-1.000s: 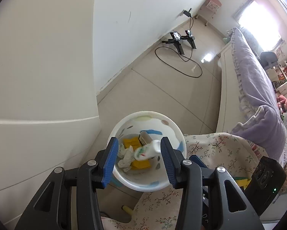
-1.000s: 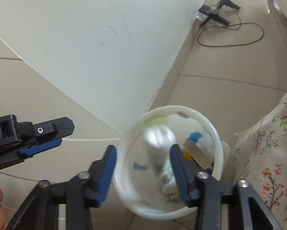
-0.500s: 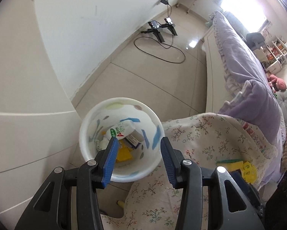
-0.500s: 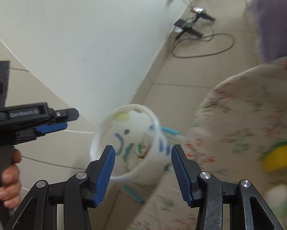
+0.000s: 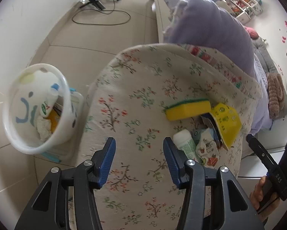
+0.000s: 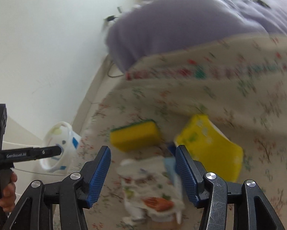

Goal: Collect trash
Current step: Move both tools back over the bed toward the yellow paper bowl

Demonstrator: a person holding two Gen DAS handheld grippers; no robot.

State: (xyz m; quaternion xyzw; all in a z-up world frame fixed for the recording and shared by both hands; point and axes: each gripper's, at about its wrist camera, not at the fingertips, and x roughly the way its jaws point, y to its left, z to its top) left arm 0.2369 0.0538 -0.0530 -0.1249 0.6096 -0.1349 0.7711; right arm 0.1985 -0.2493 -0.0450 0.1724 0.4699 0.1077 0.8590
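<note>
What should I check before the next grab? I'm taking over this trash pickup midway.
1. Right gripper open and empty: ok.
2. Left gripper open and empty: ok.
3. Right gripper lined up on the white printed wrapper: ok, though that view is blurred.
4. Trash left on the floral cloth: ok, including the yellow sponge and yellow packet.
5. Room in the white bin: ok; its contents sit below the rim.
6. Wrapper free of the pile: cannot tell.

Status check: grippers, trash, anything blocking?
Left gripper and right gripper open, empty. Bin part-filled; wrapper, yellow sponge on floral cloth. Nothing blocking.
</note>
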